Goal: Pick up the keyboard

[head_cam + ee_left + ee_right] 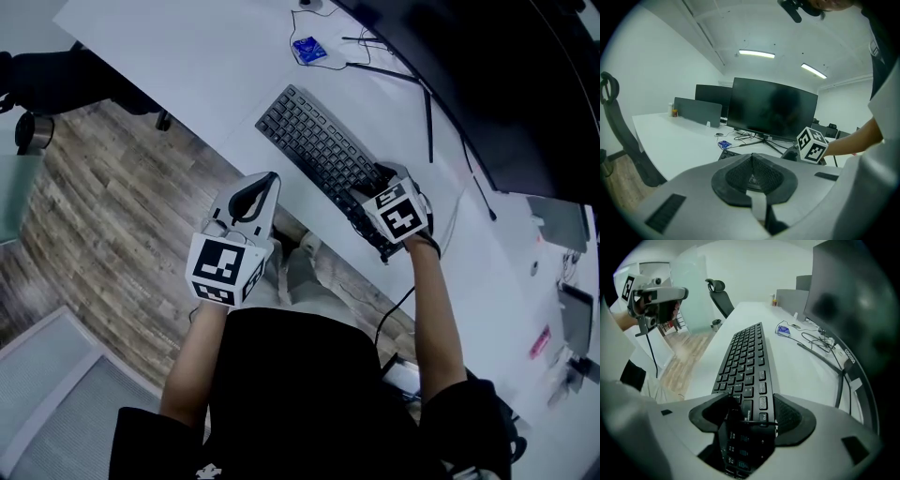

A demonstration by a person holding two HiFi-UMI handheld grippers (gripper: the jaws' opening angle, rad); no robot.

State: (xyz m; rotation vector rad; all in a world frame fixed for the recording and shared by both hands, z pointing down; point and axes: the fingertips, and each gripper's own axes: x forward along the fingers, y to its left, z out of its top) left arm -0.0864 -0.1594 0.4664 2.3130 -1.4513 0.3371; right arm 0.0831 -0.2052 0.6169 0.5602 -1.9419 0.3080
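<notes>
A black keyboard [319,155] lies slantwise on the white desk [187,66], near its front edge. My right gripper [378,176] comes down steeply on its near right end. In the right gripper view the pads of the right gripper [747,401] sit against both long edges of the keyboard [745,357], shut on it. My left gripper [265,180] hangs at the desk's front edge, left of the keyboard, shut with nothing between its pads. The left gripper view shows the left gripper [752,158] pressed closed, with the right gripper's marker cube [812,144] beyond.
A large dark monitor [487,84] stands behind the keyboard with cables [394,70] trailing from its stand. A small blue packet [308,49] lies at the keyboard's far end. An office chair [719,291] stands off the desk's far side, and wooden floor [103,206] shows beside the desk.
</notes>
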